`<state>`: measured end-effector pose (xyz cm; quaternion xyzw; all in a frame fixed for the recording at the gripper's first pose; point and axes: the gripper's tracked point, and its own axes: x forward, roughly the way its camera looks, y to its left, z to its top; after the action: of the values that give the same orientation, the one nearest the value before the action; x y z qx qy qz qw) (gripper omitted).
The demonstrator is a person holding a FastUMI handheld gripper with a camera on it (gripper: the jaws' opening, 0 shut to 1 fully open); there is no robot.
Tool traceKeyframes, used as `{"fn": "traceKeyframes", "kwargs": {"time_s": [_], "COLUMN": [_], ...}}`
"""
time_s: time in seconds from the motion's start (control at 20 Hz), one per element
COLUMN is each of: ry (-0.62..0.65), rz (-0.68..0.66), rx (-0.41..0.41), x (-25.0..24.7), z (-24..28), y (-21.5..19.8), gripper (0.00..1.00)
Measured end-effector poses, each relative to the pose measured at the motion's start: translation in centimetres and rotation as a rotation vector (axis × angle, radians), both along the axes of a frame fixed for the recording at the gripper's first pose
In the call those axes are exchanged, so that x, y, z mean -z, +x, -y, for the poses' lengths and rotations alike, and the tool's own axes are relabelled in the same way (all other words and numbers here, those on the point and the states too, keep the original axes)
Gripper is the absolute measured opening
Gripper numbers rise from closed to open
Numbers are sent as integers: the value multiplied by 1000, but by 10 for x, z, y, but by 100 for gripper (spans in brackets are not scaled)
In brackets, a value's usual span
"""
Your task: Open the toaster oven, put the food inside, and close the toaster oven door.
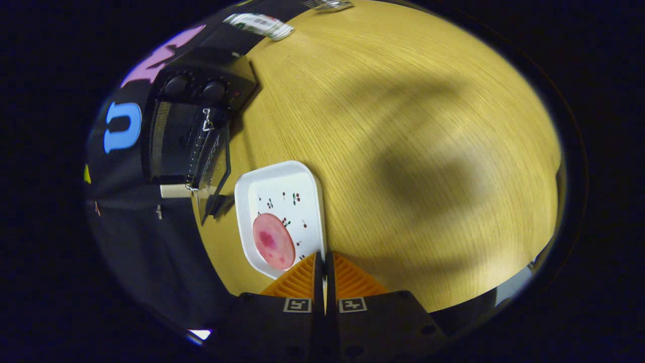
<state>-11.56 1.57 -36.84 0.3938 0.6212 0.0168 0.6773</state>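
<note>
Hand-held gripper pinches rim of white tray w/ pink food; toaster oven open at desk edge.

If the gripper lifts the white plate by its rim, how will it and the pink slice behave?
The white rectangular cherry-print plate looks rigid, so it should lift without flexing. The fingers, nearly closed, pinch one edge of its rim, so it may tilt. The flat round pink slice lies loose on the glossy surface and could slide towards the black toaster oven, whose door hangs open.
</note>
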Motion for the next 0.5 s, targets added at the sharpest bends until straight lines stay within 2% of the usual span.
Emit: {"fn": "traceKeyframes", "kwargs": {"time_s": [0.15,0.5], "ry": [73,165], "rz": [16,114], "rx": [122,257], "x": [-11,-35], "z": [11,43], "y": [-1,2], "gripper": [5,5]}}
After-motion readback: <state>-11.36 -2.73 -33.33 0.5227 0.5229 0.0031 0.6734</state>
